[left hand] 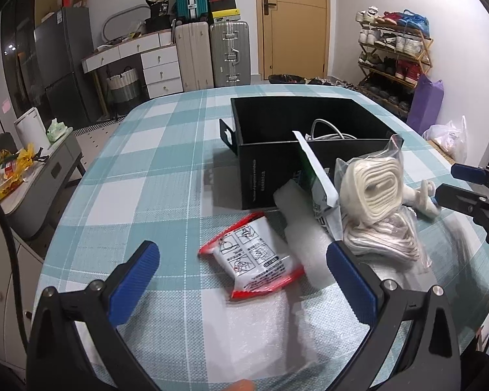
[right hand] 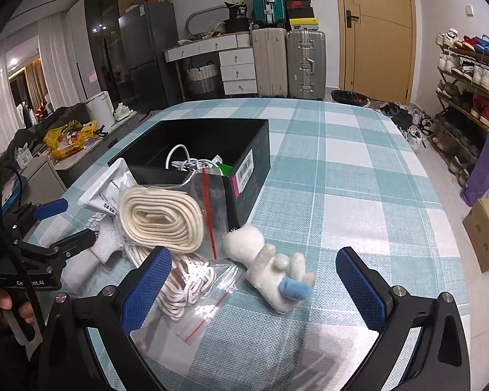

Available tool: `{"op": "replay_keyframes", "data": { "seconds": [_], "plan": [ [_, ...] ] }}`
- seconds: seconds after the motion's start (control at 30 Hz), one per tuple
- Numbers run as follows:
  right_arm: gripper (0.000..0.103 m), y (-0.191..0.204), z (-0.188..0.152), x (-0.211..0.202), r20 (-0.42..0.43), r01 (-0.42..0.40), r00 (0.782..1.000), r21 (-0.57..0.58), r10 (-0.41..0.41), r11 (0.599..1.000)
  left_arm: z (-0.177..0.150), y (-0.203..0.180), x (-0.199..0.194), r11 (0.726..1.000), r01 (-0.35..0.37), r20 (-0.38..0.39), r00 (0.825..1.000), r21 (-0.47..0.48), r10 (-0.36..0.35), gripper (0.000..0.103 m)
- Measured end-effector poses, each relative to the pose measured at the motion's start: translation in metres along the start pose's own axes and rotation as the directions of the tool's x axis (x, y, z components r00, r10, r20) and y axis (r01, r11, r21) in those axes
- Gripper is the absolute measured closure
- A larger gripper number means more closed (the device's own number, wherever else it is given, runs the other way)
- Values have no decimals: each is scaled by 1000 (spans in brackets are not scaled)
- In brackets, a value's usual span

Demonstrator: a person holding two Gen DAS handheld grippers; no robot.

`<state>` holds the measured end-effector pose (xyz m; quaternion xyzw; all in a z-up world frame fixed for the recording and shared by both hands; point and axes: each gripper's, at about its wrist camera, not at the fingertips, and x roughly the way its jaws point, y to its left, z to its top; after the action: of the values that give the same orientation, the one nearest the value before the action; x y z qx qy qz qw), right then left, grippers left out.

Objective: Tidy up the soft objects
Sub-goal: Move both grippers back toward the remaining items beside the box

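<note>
Left wrist view: left gripper (left hand: 243, 282) is spread wide, nothing between the pads, hovering low over the table (left hand: 153, 195) with its teal-and-white check cloth. Between the fingers, slightly ahead, lies a red-edged white packet (left hand: 252, 259) flat on a sheet of white foam wrap (left hand: 260, 329). Just right of the packet a folded piece of foam (left hand: 296, 218) runs back toward the black box (left hand: 296, 150), which stands open, with a white cable (left hand: 326, 130) coiled inside. A white-and-green pouch (left hand: 316, 176) leans tilted against the box's front wall. Right of that, a clear zip bag holding a cream rope coil (left hand: 371, 189) stands propped on a second bag of thinner white cord (left hand: 384, 239). Far right, the right gripper (left hand: 445, 182) comes in from the edge, jaws apart, with the white plush toy (left hand: 423, 198) just beside its lower finger; contact can't be told from here.

Right wrist view: the left gripper (right hand: 71, 224) shows at the left edge, open, near the foam. Cream rope coil (right hand: 161, 221) and cord bag (right hand: 185, 280) sit left of centre, against the box (right hand: 212, 150) front. The right gripper (right hand: 254, 282) is spread wide and empty. The plush toy (right hand: 267, 267) lies on its side on the cloth between the fingers, head just beside the box corner, touching neither pad.
</note>
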<state>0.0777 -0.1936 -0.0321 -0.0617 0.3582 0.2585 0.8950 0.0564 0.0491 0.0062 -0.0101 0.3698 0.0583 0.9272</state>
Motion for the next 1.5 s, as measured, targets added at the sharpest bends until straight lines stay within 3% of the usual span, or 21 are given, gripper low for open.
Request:
{"op": "replay_keyframes", "data": {
  "seconds": [0.47,0.67,0.97,1.5],
  "plan": [
    [1,-19,-3,13,-65,67,996,57,-63,996,-7,20,3,999,-26,-15,1000,-39,25,0],
    [1,-36,-7,27,-119,97,989,121,-83,988,-9,27,12,998,-36,-55,998,-48,33,0],
    [1,-38,-11,43,-181,123,978,121,-100,985,-6,18,21,999,-20,-97,995,-26,17,0],
    [1,-47,-13,44,-196,152,973,137,-123,979,-2,26,28,999,-41,-124,992,-35,37,0]
  ]
}}
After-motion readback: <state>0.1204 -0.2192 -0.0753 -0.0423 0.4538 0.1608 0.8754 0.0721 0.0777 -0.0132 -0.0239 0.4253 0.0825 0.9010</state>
